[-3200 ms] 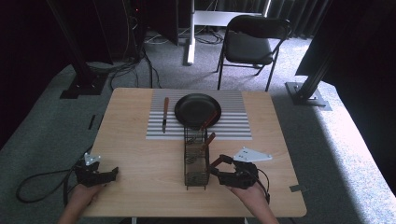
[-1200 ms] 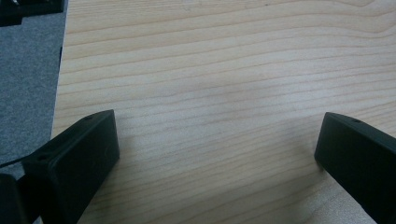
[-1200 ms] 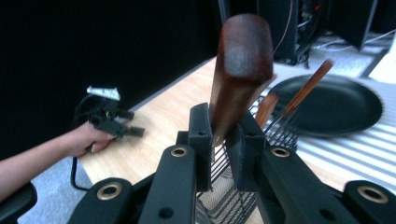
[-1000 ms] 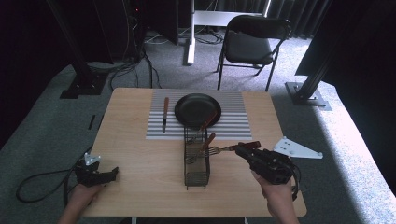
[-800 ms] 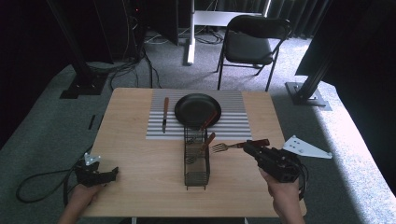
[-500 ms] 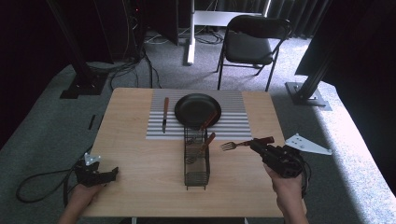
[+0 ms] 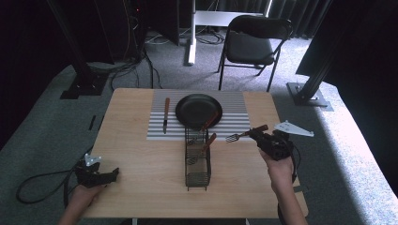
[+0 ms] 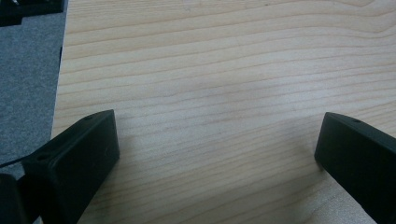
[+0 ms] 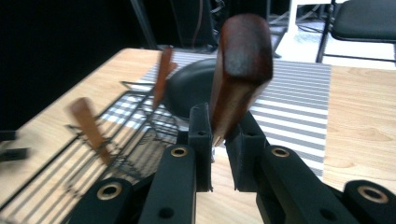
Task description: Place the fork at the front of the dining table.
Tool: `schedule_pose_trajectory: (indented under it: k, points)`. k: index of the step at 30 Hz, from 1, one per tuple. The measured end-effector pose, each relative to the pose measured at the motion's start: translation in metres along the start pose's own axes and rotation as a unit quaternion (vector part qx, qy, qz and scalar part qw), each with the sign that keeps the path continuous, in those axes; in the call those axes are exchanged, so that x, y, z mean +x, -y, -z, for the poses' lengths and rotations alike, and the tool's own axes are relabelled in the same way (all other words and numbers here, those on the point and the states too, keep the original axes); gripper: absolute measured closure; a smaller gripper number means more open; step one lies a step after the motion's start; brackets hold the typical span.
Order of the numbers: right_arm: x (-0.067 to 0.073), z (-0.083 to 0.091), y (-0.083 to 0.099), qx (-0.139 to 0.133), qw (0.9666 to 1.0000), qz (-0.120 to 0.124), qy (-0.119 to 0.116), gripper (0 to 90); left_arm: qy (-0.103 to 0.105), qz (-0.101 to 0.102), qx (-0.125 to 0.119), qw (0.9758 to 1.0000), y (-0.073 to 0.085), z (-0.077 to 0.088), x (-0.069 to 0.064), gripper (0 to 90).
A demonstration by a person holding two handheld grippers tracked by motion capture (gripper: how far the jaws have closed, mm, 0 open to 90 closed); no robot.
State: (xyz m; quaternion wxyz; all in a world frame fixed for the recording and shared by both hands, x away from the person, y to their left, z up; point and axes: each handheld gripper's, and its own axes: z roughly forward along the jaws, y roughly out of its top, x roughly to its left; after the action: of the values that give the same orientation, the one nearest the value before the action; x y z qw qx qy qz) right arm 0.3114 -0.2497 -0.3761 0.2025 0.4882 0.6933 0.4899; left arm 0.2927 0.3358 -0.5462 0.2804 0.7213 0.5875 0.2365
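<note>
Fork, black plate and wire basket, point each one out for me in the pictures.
fork (image 7: 233,137), high view, on its tines left of the right gripper.
black plate (image 7: 195,108), high view, on its bare middle.
wire basket (image 7: 197,176), high view, on its near end.

The right gripper (image 7: 254,133) has lifted a fork (image 7: 239,135) from the rack (image 7: 197,159), apparently, carrying it rightward.
</note>
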Motion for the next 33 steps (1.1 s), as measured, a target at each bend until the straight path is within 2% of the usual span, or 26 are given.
schedule_pose_trajectory:
  k: [7,15,18,20,23,30,33]
  points:
    - [-0.015,-0.029,-0.006,0.013,0.9991,-0.001,0.04,80.8,0.0,0.0,0.0,1.0,0.0,0.0,0.0,0.0]
    - [-0.029,-0.063,-0.003,0.037,0.9958,-0.002,0.083,80.8,0.0,0.0,0.0,1.0,0.0,0.0,0.0,0.0]
    - [-0.035,-0.076,-0.003,0.047,0.9947,-0.01,0.091,80.8,0.0,0.0,0.0,1.0,0.0,0.0,0.0,0.0]
    - [-0.037,-0.085,-0.005,0.058,0.9932,-0.009,0.101,80.8,0.0,0.0,0.0,1.0,0.0,0.0,0.0,0.0]
    - [-0.037,-0.091,-0.006,0.067,0.9917,-0.003,0.11,80.8,0.0,0.0,0.0,1.0,0.0,0.0,0.0,0.0]
    - [-0.039,-0.109,-0.008,0.095,0.9884,-0.006,0.119,80.8,0.0,0.0,0.0,1.0,0.0,0.0,0.0,0.0]
    - [-0.039,-0.114,-0.006,0.097,0.9881,-0.009,0.118,80.8,0.0,0.0,0.0,1.0,0.0,0.0,0.0,0.0]
